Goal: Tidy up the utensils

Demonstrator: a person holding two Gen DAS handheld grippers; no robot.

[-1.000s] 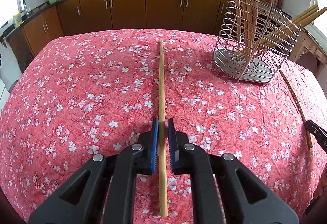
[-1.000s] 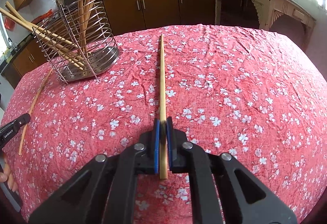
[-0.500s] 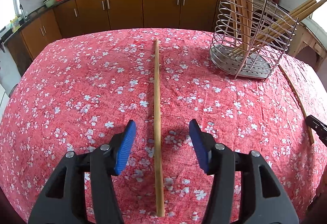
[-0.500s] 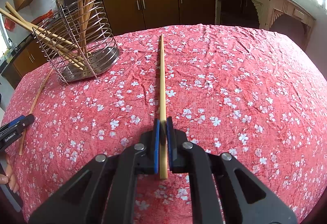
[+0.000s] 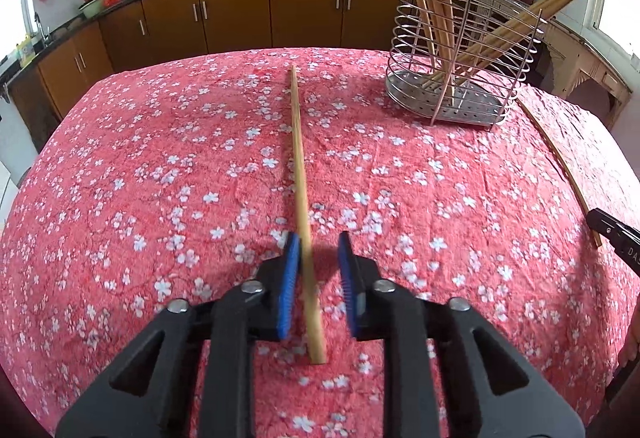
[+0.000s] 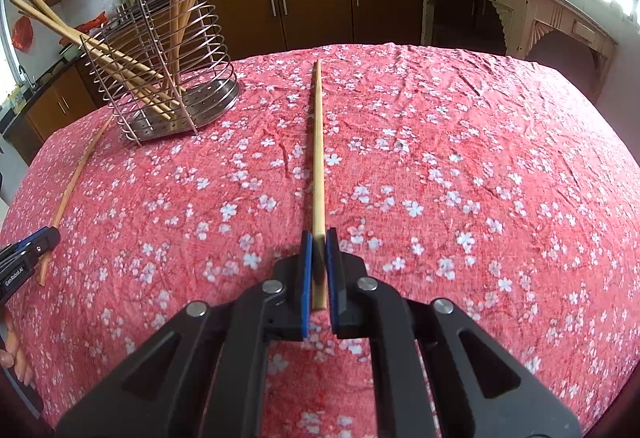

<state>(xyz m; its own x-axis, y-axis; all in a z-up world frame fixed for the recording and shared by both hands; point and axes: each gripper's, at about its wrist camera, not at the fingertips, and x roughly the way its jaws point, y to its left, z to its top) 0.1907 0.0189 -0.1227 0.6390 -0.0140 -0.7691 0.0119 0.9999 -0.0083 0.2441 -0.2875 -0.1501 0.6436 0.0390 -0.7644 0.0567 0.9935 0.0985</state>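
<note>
A long bamboo chopstick [image 5: 299, 174] lies on the red flowered tablecloth [image 5: 160, 174]. My left gripper [image 5: 319, 248] straddles its near end, jaws partly open with a gap to the right pad. My right gripper [image 6: 319, 243] is shut on a second chopstick [image 6: 318, 158], held just above the cloth. A wire utensil basket [image 5: 460, 70] holding several chopsticks stands at the far right in the left view and shows far left in the right wrist view [image 6: 168, 78].
A third chopstick [image 5: 560, 166] lies beside the basket; it also shows in the right wrist view [image 6: 74, 182]. Kitchen cabinets [image 5: 240, 10] run behind the table. The other gripper's tip [image 5: 612, 230] shows at the right edge.
My left gripper was closed around the chopstick, opened wide, and has now narrowed around it again. The right gripper has lifted its chopstick slightly and stays shut.
</note>
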